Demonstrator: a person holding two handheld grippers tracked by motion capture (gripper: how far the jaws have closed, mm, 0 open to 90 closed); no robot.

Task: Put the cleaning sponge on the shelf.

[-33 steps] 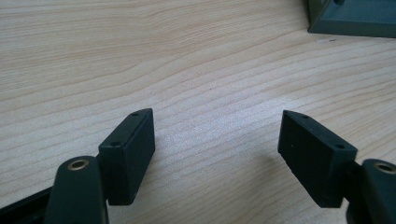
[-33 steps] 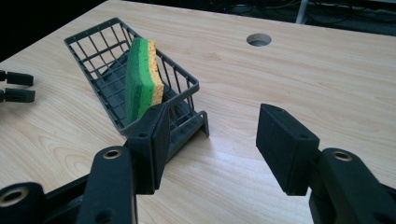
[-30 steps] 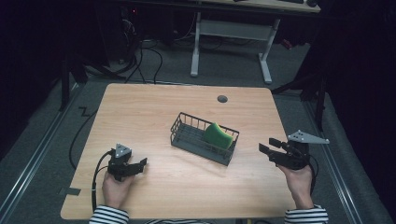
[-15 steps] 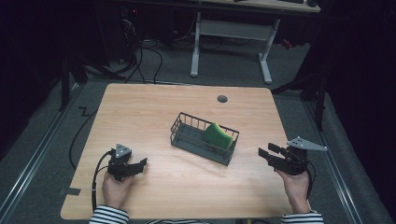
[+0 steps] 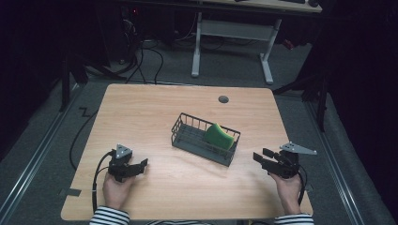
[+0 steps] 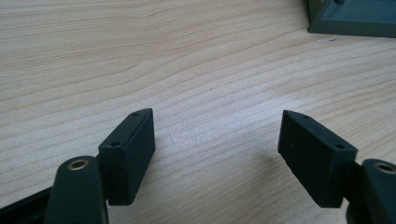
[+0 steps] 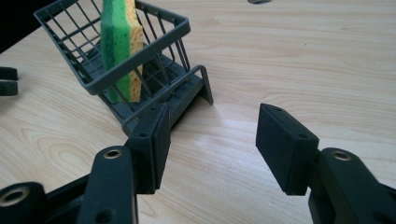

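A: So, where does the sponge [image 5: 219, 136] sit?

B: It stands on edge inside the dark wire basket [image 5: 187, 137], toward that basket's right end in the high view. The right gripper view shows a green face and a yellow one, leaning against the bars near the basket's corner.

A: And the basket itself?

B: It rests on the wooden table [image 5: 150, 112], roughly in the middle, set at a slant to the table's edges. A small round grey grommet [image 5: 223, 99] lies in the tabletop beyond it, well apart.

A: What about the left gripper [image 5: 140, 164]?

B: It is held low at the near left of the table, with a hand [image 5: 116, 190] behind it and a striped sleeve [image 5: 109, 216] at the edge. Its jaws stand wide apart with nothing between them, just bare wood grain in the left gripper view, and a corner of the basket's base shows at the top right.

A: And the right gripper [image 5: 260, 156]?

B: It is near the table's right edge, just beside the basket's right end but not touching it. Its jaws are also spread wide, gripping nothing, and they point toward the basket.
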